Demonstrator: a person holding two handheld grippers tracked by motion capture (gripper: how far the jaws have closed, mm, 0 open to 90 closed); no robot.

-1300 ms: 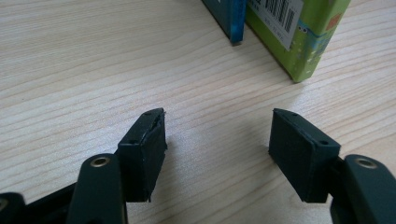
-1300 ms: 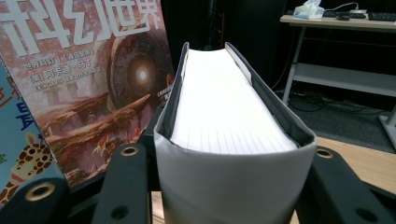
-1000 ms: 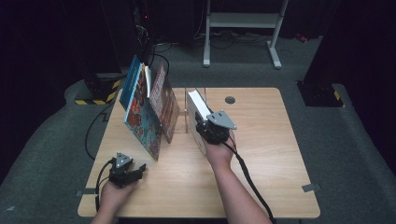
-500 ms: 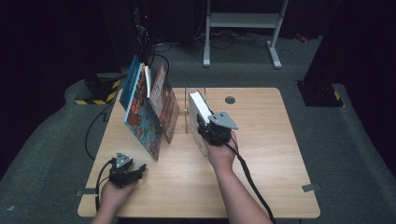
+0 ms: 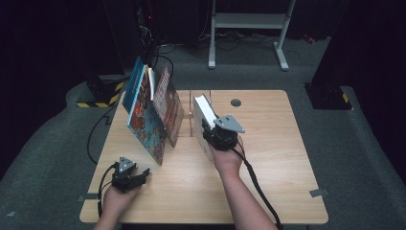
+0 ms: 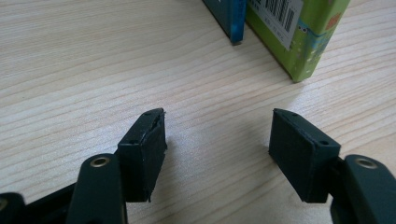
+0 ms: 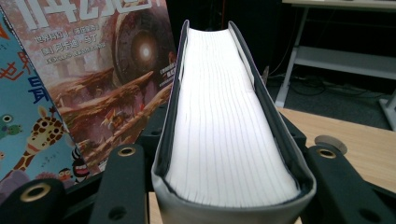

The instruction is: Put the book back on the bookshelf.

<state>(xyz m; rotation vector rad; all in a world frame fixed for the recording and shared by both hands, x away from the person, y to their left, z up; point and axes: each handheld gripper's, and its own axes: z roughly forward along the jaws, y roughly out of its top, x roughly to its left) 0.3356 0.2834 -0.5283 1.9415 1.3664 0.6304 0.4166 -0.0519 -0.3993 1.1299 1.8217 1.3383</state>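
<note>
The thick grey book (image 5: 203, 120) stood on edge near the middle of the table (image 5: 277, 143), its white page block turned upward and its spine toward the person. In the right gripper view the same book (image 7: 229, 126) sat between the two black jaws, which pressed against both covers near the spine, so the right claw (image 5: 216, 136) was closed on the book at about half its spread. Just to the left of the book a thin clear upright divider (image 5: 191, 115) rose from the table, and beyond it leaned a row of picture books: a reddish-brown illustrated book (image 5: 167, 108) nearest, then a blue book with cartoon animals (image 5: 143, 115) in front of it toward the person. These leaning books stood close beside the grey book on that side, with the divider between them. A small dark round grommet (image 5: 235, 102) lay in the table surface behind the book, to its right. The left claw (image 5: 128, 175) rested low at the near left corner of the table, well apart from the book; in the left gripper view its jaws stood apart with nothing between them, only bare wood, and ahead of them were the lower corners of a blue book (image 6: 229, 18) and a green book with a barcode label (image 6: 303, 32).
</note>
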